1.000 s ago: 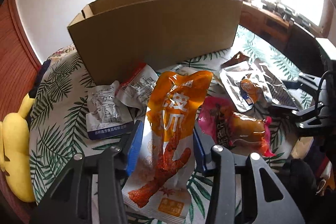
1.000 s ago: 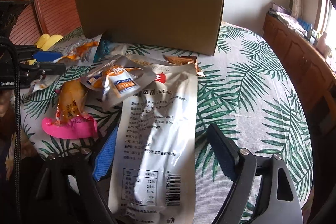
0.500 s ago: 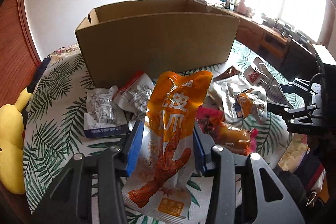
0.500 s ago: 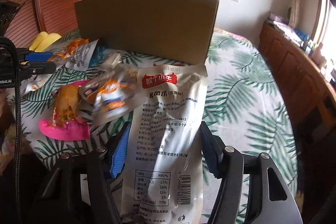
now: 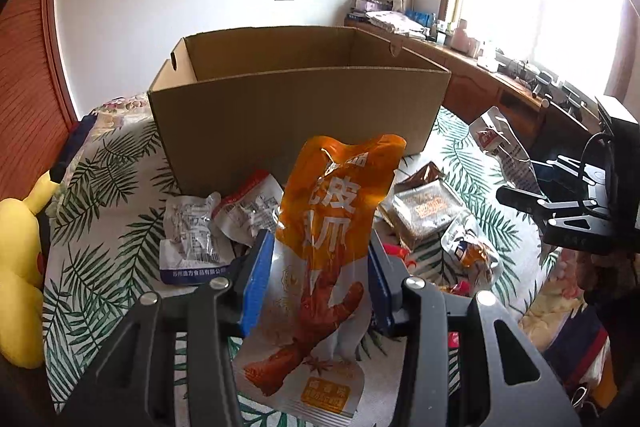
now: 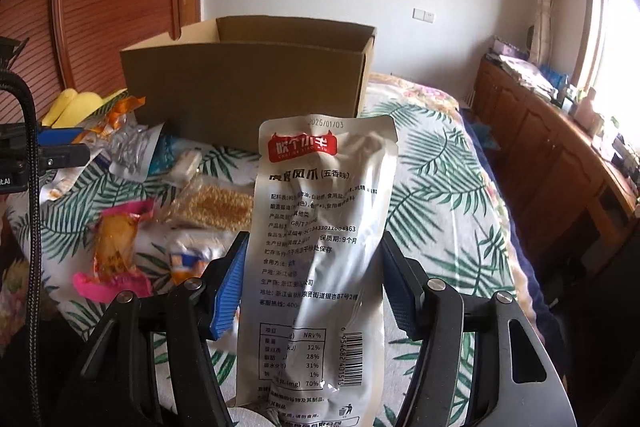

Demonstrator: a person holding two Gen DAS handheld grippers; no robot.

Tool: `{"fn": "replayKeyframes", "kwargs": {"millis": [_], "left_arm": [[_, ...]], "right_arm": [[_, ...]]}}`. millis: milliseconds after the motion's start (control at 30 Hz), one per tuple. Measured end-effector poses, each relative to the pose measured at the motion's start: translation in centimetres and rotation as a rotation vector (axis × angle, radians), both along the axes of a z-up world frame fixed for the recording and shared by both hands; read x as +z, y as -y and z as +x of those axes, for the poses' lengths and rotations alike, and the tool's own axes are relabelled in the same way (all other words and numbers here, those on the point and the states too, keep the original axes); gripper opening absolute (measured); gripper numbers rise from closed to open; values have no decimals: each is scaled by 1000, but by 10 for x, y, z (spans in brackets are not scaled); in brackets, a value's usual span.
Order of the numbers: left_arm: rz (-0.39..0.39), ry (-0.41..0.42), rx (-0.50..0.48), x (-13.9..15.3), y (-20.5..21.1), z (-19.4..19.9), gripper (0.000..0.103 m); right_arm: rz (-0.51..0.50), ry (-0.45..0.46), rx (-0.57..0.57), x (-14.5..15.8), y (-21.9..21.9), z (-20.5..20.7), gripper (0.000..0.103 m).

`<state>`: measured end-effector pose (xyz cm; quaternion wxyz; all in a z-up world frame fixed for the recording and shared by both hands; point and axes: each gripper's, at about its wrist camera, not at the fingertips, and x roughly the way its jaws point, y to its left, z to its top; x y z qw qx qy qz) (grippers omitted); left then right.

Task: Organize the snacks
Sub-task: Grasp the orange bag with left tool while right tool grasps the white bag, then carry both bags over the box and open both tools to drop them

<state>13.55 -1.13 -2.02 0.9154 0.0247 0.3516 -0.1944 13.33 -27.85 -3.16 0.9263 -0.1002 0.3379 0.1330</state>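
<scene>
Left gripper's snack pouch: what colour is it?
Orange over white, with a red chicken-foot picture, on the snack pouch; clearest in the left wrist view.

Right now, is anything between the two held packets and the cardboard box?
Nothing visible blocks either. The orange packet and the silver packet are lifted above the loose snacks lying in front of the box, whose top is open; only its near wall must be cleared.

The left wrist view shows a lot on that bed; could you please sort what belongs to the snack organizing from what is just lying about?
Belongs to the job:
- orange snack pouch, held in the left hand-held gripper
- silver snack pouch, held in the right hand-held gripper
- cardboard box
- loose snack packets on the bedspread

Just lying about:
- yellow plush toy
- cluttered wooden sideboard
</scene>
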Motion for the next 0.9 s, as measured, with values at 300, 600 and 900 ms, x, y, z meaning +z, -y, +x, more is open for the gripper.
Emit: {"fn": "replayKeyframes", "kwargs": {"millis": [300,600,900], "left_arm": [[-36,41,-1,22,-1,3,44],[-66,80,-26,56,0,23,44],[-68,140,-32,93,-5,64,44]], "right_arm": [[20,32,23,19,-13,7,63],[37,94,80,57,-28,20,64],[35,155,150,93,-55,58,64]]}}
